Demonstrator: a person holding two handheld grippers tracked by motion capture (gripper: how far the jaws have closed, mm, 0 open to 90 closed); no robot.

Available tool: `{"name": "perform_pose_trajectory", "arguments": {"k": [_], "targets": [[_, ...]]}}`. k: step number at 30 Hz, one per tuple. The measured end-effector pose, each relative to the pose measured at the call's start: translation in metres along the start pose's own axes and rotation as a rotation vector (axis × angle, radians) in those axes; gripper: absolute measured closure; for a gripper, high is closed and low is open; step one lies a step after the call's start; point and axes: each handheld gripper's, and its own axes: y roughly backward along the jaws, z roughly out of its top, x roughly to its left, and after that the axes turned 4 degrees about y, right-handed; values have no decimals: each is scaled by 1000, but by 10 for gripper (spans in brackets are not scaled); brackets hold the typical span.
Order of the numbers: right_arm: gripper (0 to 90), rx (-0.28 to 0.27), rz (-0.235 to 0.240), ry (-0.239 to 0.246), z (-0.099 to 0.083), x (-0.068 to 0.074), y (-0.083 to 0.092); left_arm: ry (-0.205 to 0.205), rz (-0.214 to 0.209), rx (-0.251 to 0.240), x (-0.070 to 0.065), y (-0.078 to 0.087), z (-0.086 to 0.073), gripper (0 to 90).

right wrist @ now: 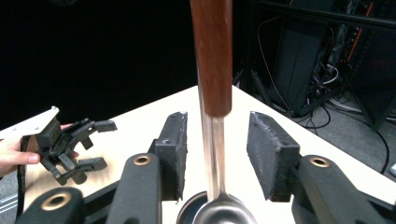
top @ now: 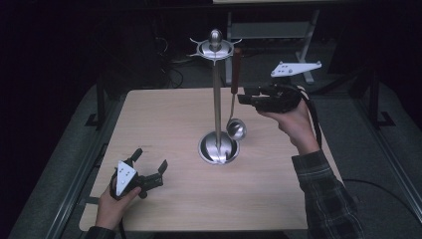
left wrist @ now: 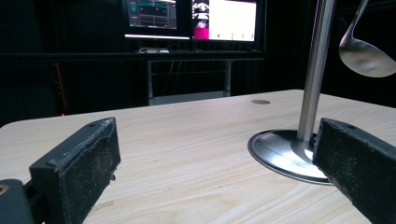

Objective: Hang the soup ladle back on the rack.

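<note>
At the stand [top: 217, 99], ladle [top: 235, 124] hangs hooked; right gripper [right wrist: 217, 154] jaws apart around its shaft, not touching. Left gripper [top: 149, 172] idle, jaws apart. Hanging looks done; withdrawal remains.

The ladle [top: 236, 127] has a shiny silver bowl and a dark red-brown handle. The stand [top: 217, 99] is shiny silver too. My bench [top: 169, 124] is pale wood with thin lines. My tongs [right wrist: 217, 154] are black. My sleeve [top: 326, 199] has dark checks.
</note>
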Motion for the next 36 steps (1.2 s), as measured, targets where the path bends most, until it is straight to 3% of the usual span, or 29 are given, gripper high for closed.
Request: {"name": "perform_pose_trajectory", "arguments": {"k": [15,30,36], "targets": [[451,31,-73,-48,-61,2,17,5,-2,-1,1,1,0,3],[365,120,-145,-93,-127,1,18,12,-1,-9,1,1,-1,3],[315,97,-185,-91,-152,4,21,3,0,-1,1,2,0,3]]}}
